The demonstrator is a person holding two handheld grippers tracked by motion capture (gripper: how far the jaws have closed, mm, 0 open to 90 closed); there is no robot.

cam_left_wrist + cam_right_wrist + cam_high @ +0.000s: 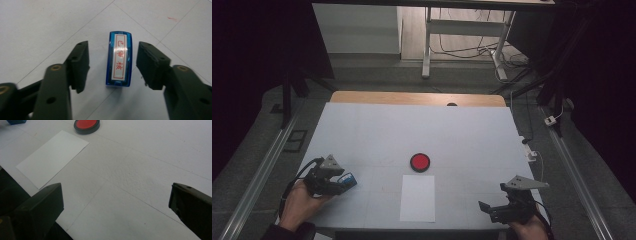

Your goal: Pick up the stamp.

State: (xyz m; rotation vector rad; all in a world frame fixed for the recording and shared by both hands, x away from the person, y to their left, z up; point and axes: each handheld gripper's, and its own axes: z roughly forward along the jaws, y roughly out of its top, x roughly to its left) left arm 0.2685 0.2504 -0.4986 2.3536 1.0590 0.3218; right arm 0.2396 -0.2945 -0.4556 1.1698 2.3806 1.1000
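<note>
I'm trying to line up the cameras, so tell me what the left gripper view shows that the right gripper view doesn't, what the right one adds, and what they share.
Left gripper view alone: the top label of the blue stamp, red characters in a red frame, with the stamp lying between the left gripper's two black jaws and a gap on each side.

Right gripper view alone: the white sheet of paper, the red ink pad in its black rim beyond it, and the right gripper with wide-open jaws over bare table.

Both: the white table with faint grid lines, and the stamp, just a blue corner in the right gripper view.

The blue stamp [119, 58] carries a white label with three red characters, 已审核 (set inside a thin red frame), running along its length.
</note>
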